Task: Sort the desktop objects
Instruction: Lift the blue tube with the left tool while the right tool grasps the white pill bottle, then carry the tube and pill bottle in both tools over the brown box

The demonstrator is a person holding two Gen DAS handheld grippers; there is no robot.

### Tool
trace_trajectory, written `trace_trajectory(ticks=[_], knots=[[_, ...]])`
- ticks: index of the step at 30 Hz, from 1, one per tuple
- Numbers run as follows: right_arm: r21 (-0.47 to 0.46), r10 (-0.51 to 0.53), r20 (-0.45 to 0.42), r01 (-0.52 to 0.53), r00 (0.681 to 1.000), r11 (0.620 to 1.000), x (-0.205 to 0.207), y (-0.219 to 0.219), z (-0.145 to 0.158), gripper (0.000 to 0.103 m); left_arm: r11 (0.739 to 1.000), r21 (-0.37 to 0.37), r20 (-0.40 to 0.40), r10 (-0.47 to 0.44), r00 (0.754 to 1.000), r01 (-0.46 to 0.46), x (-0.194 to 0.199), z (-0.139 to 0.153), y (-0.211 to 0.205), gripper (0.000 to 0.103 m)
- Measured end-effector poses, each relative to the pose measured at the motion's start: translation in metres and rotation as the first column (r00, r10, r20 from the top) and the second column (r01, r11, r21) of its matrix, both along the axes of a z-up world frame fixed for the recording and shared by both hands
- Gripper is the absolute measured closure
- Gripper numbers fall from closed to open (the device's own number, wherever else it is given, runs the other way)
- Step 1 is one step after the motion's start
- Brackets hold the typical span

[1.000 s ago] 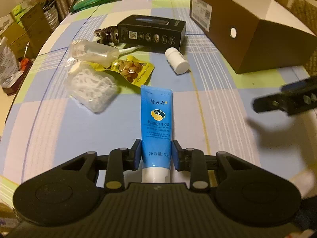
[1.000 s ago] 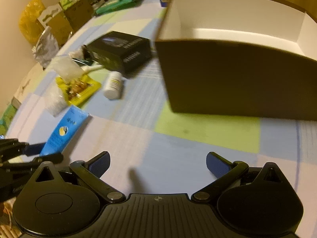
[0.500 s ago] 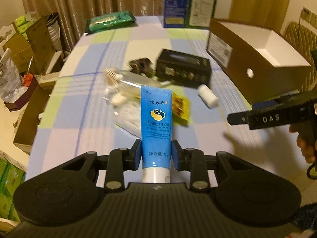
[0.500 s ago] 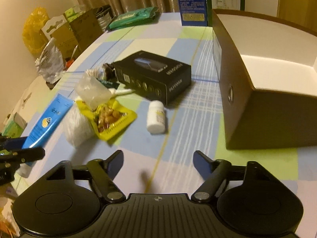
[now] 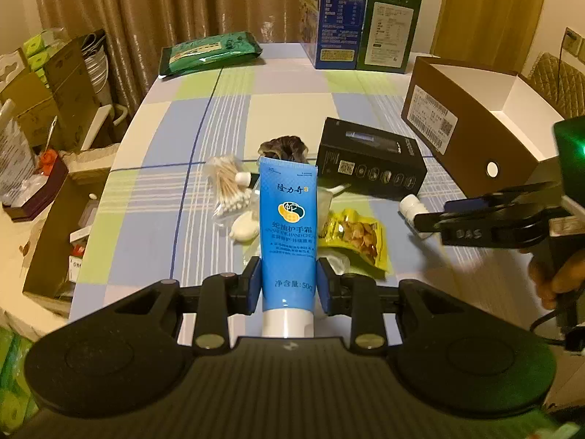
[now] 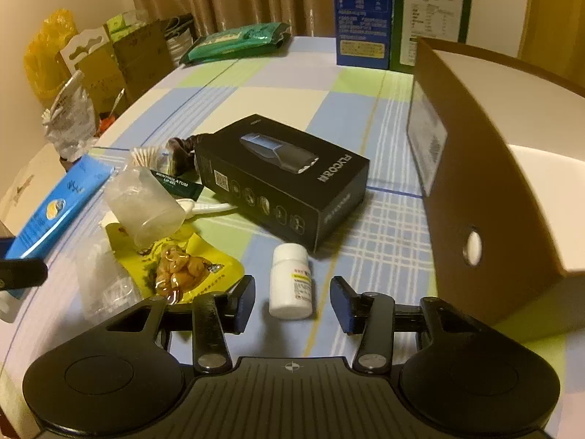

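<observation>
White bottle (image 6: 291, 281) between closing tool (image 6: 292, 303) (untouched)

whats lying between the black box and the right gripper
A small white pill bottle lies on its side there, between the closing fingers of the right gripper, just in front of the black box; the right wrist view shows it.
</observation>
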State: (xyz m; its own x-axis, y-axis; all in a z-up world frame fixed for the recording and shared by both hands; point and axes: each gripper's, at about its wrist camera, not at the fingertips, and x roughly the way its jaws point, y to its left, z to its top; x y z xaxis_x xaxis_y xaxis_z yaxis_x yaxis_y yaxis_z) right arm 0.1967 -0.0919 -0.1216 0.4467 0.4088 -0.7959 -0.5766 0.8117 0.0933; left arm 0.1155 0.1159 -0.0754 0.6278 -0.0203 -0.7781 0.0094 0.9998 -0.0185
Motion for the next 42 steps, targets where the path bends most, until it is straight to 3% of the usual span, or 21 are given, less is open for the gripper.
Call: trace_trajectory(ticks=[3, 12, 28, 42], knots=[[-0.041, 0.02, -0.013, -0.021, 1.0, 0.999, 0.001, 0.004, -0.008, 0.079, 1.0, -0.002, -0.001, -0.005, 1.0, 0.005, 0.005, -0.001, 0.0, 0.077], [0.045, 0.05, -0.035, -0.048, 0.998, 0.998, -0.013, -0.02, 0.025, 0.079, 1.0, -0.011, -0.006, -0.005, 1.0, 0.005, 0.014, 0.0, -0.008, 0.077], [0.172, 0.053, 0.047, -0.06, 0.998, 0.983, -0.026, -0.084, 0.098, 0.079, 0.997, -0.026, 0.078, -0.071, 0.994, 0.073, 0.02, 0.035, -0.07, 0.077], [0.214, -0.089, 0.087, 0.069, 0.992, 0.975, 0.008, -0.18, 0.131, 0.079, 0.981, -0.069, 0.152, -0.169, 0.974, 0.181, 0.045, 0.06, -0.164, 0.077]])
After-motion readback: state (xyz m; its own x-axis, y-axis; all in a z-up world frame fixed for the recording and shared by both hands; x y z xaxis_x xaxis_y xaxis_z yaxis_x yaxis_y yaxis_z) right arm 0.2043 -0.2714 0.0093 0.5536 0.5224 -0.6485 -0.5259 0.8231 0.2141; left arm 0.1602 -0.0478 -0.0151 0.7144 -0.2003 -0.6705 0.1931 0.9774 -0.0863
